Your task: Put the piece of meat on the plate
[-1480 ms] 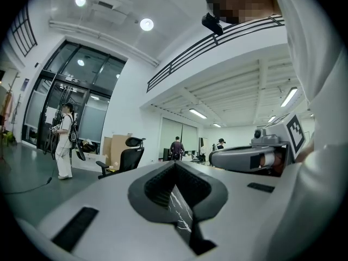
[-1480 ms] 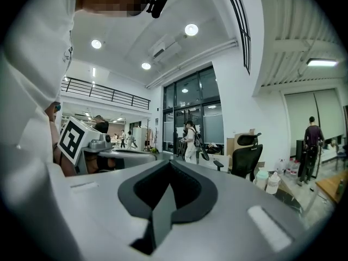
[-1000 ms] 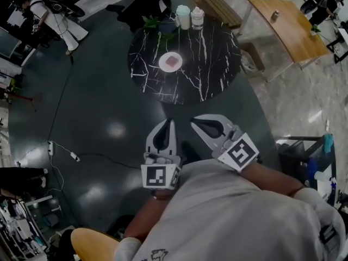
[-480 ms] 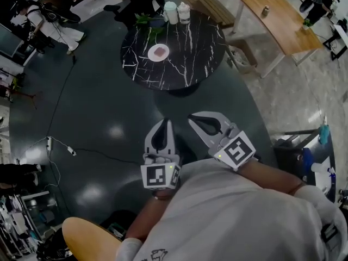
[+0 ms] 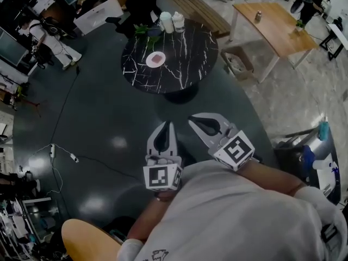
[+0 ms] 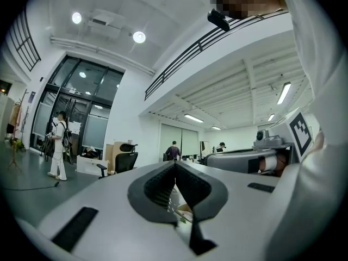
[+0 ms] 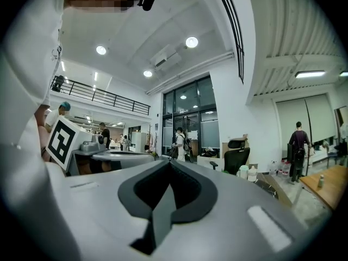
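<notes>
The dark floor (image 5: 98, 118) fills most of the head view. On it, at 12 o'clock from the person, stands a round table (image 5: 187, 64) with a black, white-veined top. A wooden table (image 5: 274, 29) lies further off at 2 o'clock, and an open cardboard box (image 5: 235, 64) sits on the floor between the two.

Both tools are held close to the person's chest, pointing level toward the round table and well apart from it. The left tongs (image 5: 170, 125) are clenched: in the left gripper view (image 6: 175, 166) the ribbed pads meet at the tip and nothing is between them. The right tongs (image 5: 194, 120) are clenched too, and the right gripper view (image 7: 169, 163) shows the jaws pressed together on nothing.

On the round table, two pale cups (image 5: 172, 22) stand at the 12 o'clock rim and a small green plant (image 5: 145, 30) at about 11 o'clock. A white plate (image 5: 148, 62) sits toward 9 o'clock of the top, and on it lies a pinkish piece that reads as the meat (image 5: 157, 58), though it is small at this distance.

As things lie, the job looks finished: the meat rests on the plate, neither tool carries anything, and no other piece shows on the table. If so, nothing is left to place.
</notes>
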Demonstrator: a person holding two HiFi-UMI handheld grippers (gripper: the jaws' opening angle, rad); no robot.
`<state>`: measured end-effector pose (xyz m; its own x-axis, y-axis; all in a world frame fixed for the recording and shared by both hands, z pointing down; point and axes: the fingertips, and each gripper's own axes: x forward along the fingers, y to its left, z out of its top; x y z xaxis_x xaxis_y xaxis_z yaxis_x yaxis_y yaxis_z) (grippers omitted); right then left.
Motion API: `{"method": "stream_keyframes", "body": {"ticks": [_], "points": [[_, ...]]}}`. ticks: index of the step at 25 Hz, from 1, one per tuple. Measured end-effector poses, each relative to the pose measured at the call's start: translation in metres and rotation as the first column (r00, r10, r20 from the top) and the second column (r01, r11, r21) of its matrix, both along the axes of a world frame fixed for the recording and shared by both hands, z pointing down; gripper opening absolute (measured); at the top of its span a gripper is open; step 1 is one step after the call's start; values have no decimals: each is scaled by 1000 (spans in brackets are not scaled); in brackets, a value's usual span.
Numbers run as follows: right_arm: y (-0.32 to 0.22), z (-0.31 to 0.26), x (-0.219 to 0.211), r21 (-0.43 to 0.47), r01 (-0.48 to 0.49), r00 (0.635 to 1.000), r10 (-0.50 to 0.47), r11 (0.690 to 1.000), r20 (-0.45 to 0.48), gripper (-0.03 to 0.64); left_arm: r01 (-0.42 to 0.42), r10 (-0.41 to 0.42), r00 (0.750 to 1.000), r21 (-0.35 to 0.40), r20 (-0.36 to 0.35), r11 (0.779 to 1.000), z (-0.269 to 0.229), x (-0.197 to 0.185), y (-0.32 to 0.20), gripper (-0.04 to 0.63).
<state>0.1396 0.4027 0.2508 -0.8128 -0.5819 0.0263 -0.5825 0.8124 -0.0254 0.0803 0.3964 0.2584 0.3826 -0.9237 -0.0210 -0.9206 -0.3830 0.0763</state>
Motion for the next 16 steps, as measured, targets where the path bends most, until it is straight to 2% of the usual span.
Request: {"method": "stream_keyframes", "body": {"ticks": [8, 16], "points": [[17, -4, 13, 22, -10, 1000, 10, 1000, -15, 2, -33, 33, 999, 3, 7, 999, -7, 16, 14, 8], [26, -13, 16, 6, -22, 1000, 22, 1000, 12, 2, -43, 43, 999, 3, 23, 999, -18, 23, 23, 8]]}}
